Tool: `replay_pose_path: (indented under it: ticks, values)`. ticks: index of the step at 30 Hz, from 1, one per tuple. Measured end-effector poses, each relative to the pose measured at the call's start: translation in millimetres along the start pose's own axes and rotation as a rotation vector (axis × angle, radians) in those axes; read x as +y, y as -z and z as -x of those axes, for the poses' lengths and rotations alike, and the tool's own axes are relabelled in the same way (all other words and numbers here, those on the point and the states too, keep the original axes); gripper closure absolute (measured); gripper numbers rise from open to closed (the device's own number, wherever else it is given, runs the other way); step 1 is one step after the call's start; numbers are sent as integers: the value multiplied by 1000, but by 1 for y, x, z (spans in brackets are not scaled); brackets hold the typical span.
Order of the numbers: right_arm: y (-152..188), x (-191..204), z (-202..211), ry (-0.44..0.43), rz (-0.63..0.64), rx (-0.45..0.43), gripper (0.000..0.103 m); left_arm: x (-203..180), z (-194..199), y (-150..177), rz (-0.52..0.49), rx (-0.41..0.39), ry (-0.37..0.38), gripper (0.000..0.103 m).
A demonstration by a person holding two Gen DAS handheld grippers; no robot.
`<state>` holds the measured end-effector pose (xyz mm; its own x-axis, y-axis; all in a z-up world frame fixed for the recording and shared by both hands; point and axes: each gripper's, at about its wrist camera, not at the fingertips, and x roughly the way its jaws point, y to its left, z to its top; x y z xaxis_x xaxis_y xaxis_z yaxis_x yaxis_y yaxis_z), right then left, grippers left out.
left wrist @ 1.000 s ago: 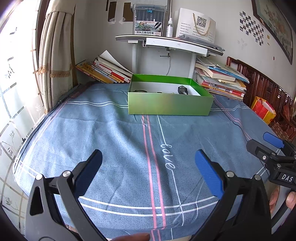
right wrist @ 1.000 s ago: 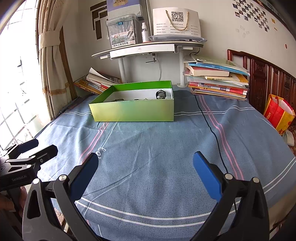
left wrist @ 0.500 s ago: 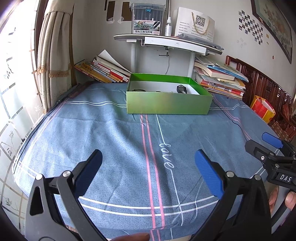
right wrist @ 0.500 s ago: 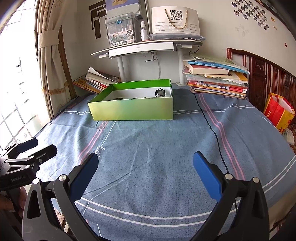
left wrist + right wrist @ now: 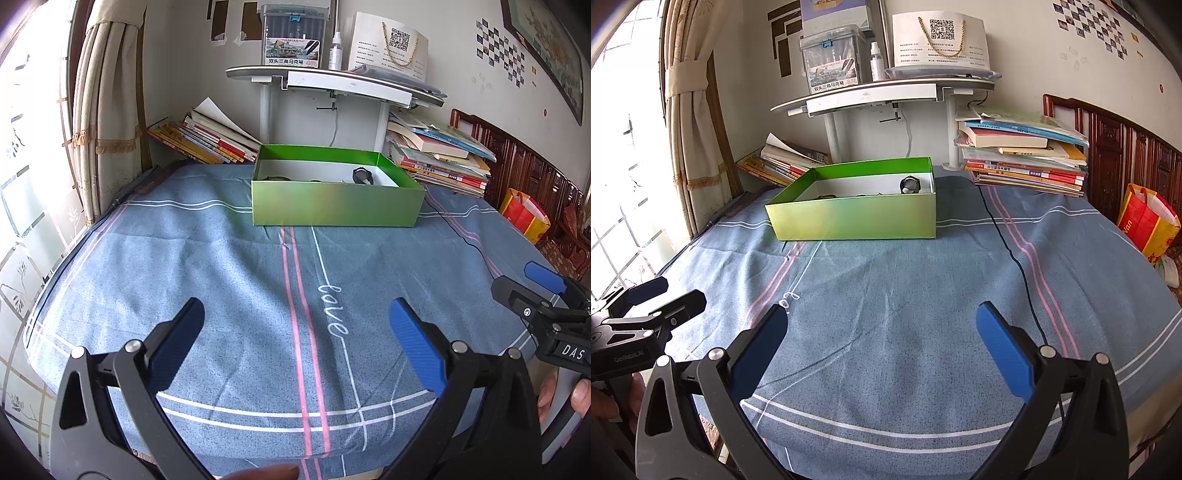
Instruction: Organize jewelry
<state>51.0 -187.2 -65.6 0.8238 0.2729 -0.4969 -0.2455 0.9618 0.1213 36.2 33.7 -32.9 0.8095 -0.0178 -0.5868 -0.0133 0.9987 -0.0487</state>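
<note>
Currently both the left gripper (image 5: 295,325) and the right gripper (image 5: 881,326) hover wide and empty over the bed (image 5: 221,277), well short of the green box (image 5: 336,210) holding the jewelry (image 5: 909,184), so any reach should clear the box's near wall before descending.

A bed (image 5: 207,266) in blue striped sheet carries an open green box (image 5: 336,210) and a black cable (image 5: 1015,258).

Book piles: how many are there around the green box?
2. One leaning pile of books sits behind the box's window-side corner; the other stack lies beside the headboard. More may be hidden behind the box.
</note>
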Motion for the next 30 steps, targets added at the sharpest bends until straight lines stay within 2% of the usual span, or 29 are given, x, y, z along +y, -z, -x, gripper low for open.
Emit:
replay_pose_path:
  ticks: [15, 18, 25, 30]
  values:
    - [-2, 2, -2, -3, 7, 4, 3, -1, -3, 0, -13, 2, 2, 4]
    - [-1, 2, -3, -3, 7, 7, 3, -2, -4, 1, -24, -3, -17, 4]
    - [-1, 1, -5, -2, 5, 13, 3, 3, -9, 0, 3, 22, 13, 4]
    - [1, 1, -8, -2, 3, 18, 3, 4, -11, 2, 1, 24, 5, 4]
